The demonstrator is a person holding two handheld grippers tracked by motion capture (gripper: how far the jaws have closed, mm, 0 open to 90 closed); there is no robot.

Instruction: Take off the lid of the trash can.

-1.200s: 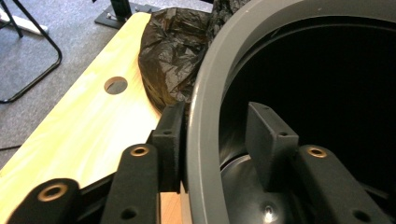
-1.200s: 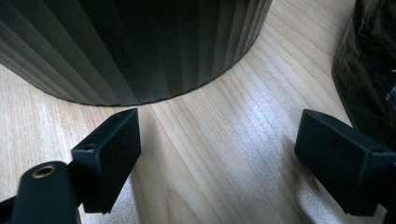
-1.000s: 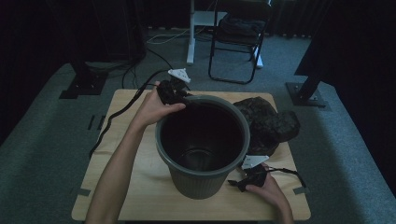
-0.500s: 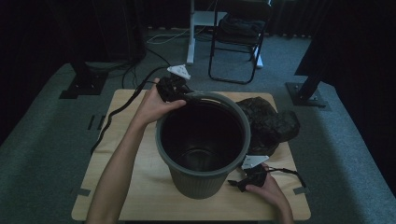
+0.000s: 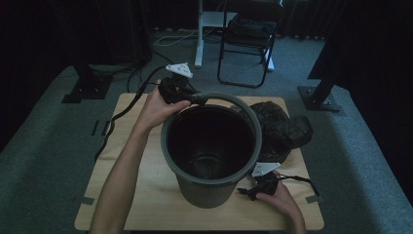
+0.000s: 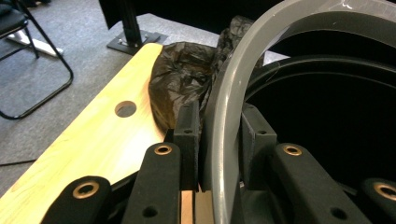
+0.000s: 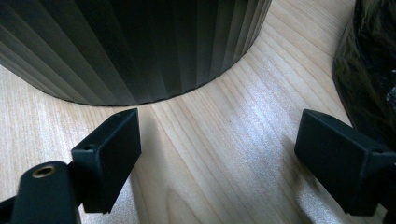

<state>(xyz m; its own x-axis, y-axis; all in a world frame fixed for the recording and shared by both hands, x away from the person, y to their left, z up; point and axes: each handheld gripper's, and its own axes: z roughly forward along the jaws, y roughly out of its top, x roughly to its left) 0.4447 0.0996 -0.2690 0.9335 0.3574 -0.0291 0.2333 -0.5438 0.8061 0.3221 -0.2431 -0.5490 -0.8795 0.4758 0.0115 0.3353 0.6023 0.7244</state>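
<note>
Since a second ago the left tongs (image 6: 212,135) have been closing and now clamp the grey plastic ring (image 6: 224,107) lifted above the dark ribbed bin (image 5: 209,151) mid-table (image 5: 146,195), while the right tongs (image 7: 219,154) gape empty beside its base.

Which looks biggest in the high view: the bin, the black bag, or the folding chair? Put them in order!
1. Bin: biggest, though it is also nearest the camera.
2. Folding chair and black bag: about alike; the chair stands farther off, so I won't rank them.
</note>
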